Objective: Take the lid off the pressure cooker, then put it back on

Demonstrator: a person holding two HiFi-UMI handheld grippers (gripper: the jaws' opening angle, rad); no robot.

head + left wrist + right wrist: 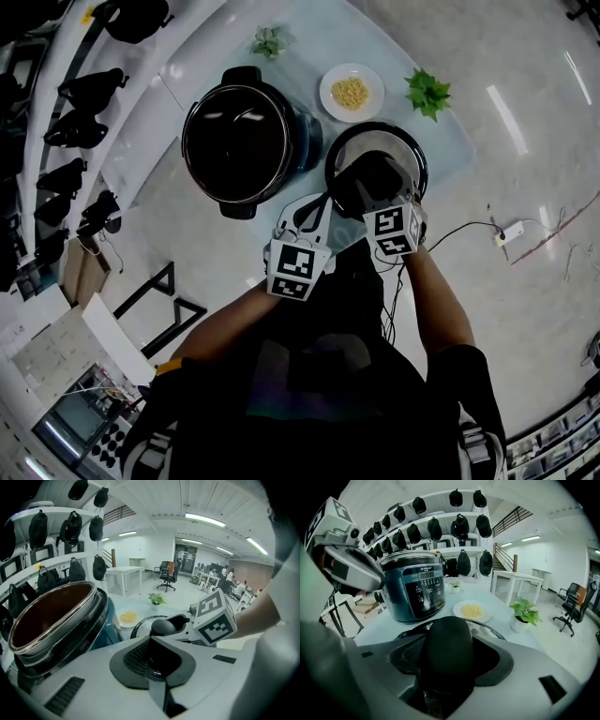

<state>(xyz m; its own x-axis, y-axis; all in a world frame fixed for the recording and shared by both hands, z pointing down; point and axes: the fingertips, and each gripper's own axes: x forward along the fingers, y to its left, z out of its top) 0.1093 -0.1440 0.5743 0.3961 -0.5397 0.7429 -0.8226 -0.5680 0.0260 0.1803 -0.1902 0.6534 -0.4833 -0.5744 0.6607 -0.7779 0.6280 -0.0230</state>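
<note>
Nearest, the left gripper (pixel 309 217) hangs over the table's front edge, its jaws together with nothing between them. Just beside it, the right gripper (pixel 375 183) has its jaws spread wide on either side of the black handle (pixel 447 651) of the lid (pixel 419 161). The lid lies flat on the pale table (pixel 309 58), just right of the open pressure cooker (pixel 246 142). Beyond the lid sits a white plate (pixel 351 92) of yellow grains, with a leafy potted plant (pixel 428 93) to its right and a small succulent (pixel 269 41) farther left.
</note>
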